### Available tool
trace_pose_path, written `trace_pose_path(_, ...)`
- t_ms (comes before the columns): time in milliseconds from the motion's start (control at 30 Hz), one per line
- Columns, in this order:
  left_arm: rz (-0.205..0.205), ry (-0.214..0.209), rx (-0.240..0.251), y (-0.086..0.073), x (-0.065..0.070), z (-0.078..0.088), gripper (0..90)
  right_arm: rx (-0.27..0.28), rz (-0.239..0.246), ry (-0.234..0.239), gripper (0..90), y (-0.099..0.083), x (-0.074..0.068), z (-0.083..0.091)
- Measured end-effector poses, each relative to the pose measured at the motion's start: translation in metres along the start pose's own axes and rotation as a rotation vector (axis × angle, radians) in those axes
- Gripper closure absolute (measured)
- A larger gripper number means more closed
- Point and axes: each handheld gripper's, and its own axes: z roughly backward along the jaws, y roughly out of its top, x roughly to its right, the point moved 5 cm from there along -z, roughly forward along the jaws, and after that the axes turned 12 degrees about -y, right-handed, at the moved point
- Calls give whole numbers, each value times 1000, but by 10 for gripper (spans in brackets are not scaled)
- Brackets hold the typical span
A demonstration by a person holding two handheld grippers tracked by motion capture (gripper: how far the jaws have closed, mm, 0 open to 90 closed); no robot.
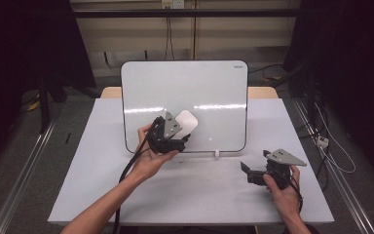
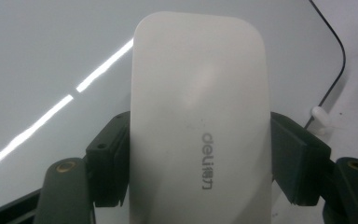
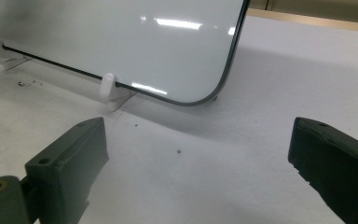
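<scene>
Left claw (image 1: pixel 184 127) clamped on both long sides of the eraser (image 1: pixel 186 122), held up against the lower middle of the whiteboard (image 1: pixel 214 83). Probably light, stiff, smooth-shelled, so liable to slip; best gripped at mid-length on those sides, as now. Right claw (image 1: pixel 247 173) wide open, nothing between the jaws, low over the tabletop (image 1: pixel 199 190) near the whiteboard's lower right corner.

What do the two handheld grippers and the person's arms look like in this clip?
Both the left gripper and right gripper are black, each topped by a grey three-cornered plate and trailing a black cable. Their jaws are blocky black pads with brass-coloured pivots. The forearms are bare, with no sleeves visible.
</scene>
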Motion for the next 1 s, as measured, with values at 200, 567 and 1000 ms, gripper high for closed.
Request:
trace_pose_path(200,28,25,17,-8,-12,15,304,3,5,1,45,-1,0,1)
trace_pose_path(567,46,73,2,-19,-19,37,304,11,8,8,45,-1,1,3)
trace_pose_path(1000,101,133,-7,-38,-39,57,304,15,-1,5,44,-2,3,5)
